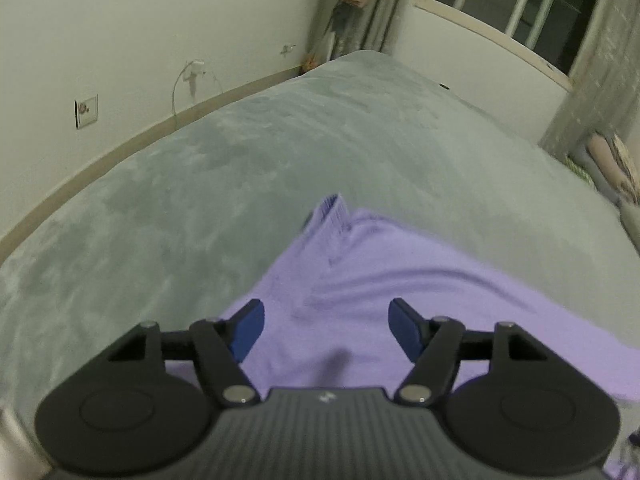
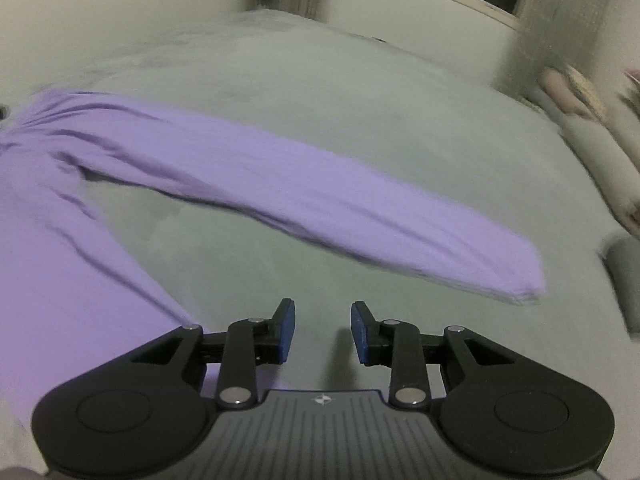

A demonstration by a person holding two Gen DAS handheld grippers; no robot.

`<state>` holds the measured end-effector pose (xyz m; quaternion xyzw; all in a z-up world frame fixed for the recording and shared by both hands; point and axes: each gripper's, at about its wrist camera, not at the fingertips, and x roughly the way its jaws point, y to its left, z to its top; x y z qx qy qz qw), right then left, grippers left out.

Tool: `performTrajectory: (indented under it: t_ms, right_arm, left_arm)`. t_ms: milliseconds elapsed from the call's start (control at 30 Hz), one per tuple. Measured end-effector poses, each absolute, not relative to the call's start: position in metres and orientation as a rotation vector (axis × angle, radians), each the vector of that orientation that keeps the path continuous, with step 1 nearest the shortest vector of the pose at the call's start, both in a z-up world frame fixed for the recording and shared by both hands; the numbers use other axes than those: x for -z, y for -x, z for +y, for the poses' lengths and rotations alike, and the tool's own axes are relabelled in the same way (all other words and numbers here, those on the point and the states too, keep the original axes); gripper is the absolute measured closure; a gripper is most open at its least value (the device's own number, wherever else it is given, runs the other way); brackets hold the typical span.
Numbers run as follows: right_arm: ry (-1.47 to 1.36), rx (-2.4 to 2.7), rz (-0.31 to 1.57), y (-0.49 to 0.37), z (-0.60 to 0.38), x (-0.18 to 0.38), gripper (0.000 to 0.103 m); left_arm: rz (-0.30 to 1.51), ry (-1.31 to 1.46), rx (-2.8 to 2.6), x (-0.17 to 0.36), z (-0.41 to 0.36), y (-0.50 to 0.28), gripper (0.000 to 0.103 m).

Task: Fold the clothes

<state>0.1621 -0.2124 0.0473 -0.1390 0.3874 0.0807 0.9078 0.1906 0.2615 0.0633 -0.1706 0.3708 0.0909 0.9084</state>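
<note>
Your purple top [image 2: 280, 184] lies spread on the bed [image 1: 280, 140], one sleeve [image 2: 360, 220] stretched out, so folding has hardly begun. Both tongs, left [image 1: 326, 330] and right [image 2: 323, 332], stand apart and empty.

A grey-green plush bed [image 1: 248, 168] fills the room against a white wall [image 1: 120, 40]. Grey curtains [image 1: 588, 92] flank a dark window [image 1: 520, 4]. A wall socket [image 1: 86, 112] sits low.

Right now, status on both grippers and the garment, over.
Left gripper open above purple long-sleeved top, empty. Right gripper open, empty, over grey plush bedcover. Sleeve stretched out flat, unfolded. Nothing in the way.
</note>
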Motion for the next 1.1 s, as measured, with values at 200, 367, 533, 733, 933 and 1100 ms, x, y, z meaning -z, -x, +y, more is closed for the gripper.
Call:
performTrajectory:
  t_ms: [200,367,533,733,933,1100]
  right_arm:
    - [0.249,-0.241,0.76,-0.224,-0.208,-0.049,0.052]
    - [0.165,-0.266,0.779,-0.269,-0.236,-0.048,0.051]
    - [0.098,-0.192,0.864,-0.304,-0.304,-0.031,0.049]
    - [0.087,0.128,0.889,-0.306,-0.403,-0.038,0.046]
    - [0.12,0.149,0.861,-0.309,-0.427,-0.049,0.046]
    - [0.049,-0.008,0.969,-0.337,-0.426,-0.039,0.049]
  left_arm:
    - [0.818,0.302,-0.234,-0.059,0.262,-0.265,0.032]
    - [0.875,0.182,-0.119,-0.035,0.255,-0.309,0.041]
    - [0.873,0.092,-0.139,-0.023,0.256,-0.323,0.083]
    - [0.876,0.121,-0.13,-0.029,0.268,-0.332,0.093]
    - [0.852,0.109,-0.113,-0.037,0.269,-0.331,0.084]
    - [0.864,0.045,-0.12,-0.033,0.267,-0.33,0.077]
